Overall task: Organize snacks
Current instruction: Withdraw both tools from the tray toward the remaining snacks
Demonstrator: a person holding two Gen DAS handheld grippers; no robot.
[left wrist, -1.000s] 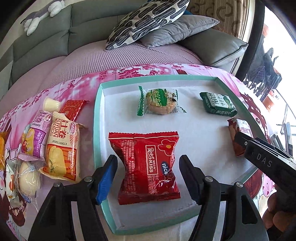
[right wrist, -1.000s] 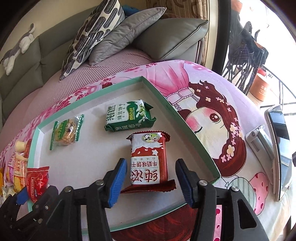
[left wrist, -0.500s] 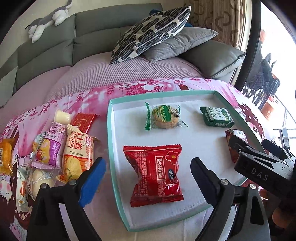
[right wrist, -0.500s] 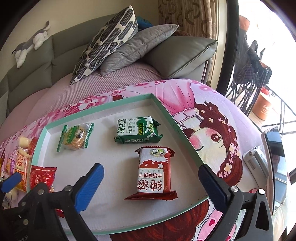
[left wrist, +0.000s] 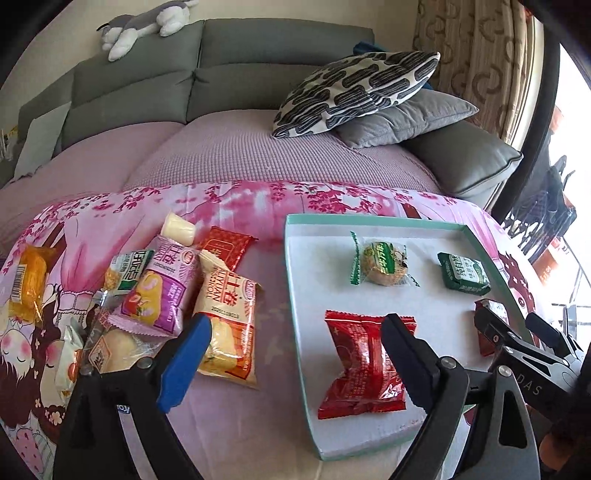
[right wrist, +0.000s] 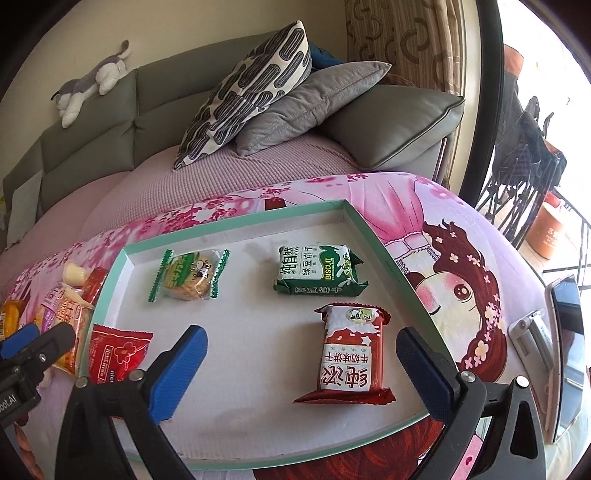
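A white tray with a teal rim [left wrist: 291, 295] [right wrist: 369, 229] lies on the pink cloth. In it are a red packet [left wrist: 362, 362] [right wrist: 114, 354], a red-and-white biscuit pack [right wrist: 347, 354], a green biscuit pack [right wrist: 317, 273] [left wrist: 463, 273] and a round biscuit in a clear green-edged wrapper [right wrist: 188, 280] [left wrist: 384, 264]. Loose snacks [left wrist: 155, 295] are piled left of the tray. My left gripper [left wrist: 295, 354] is open, straddling the tray's left rim above the red packet's edge. My right gripper [right wrist: 303, 365] is open wide, above and clear of the red-and-white pack.
A yellow-orange packet [left wrist: 229, 325] lies nearest the tray in the pile, under my left finger. A phone on a stand [right wrist: 565, 350] sits right of the tray. Behind the cloth are a grey sofa [left wrist: 221, 92], two cushions [left wrist: 354, 88] and a plush toy [left wrist: 144, 22].
Both grippers opened wide and let go of the packs between their fingers, then drew back and up. The left one also swung left, toward the snack pile.
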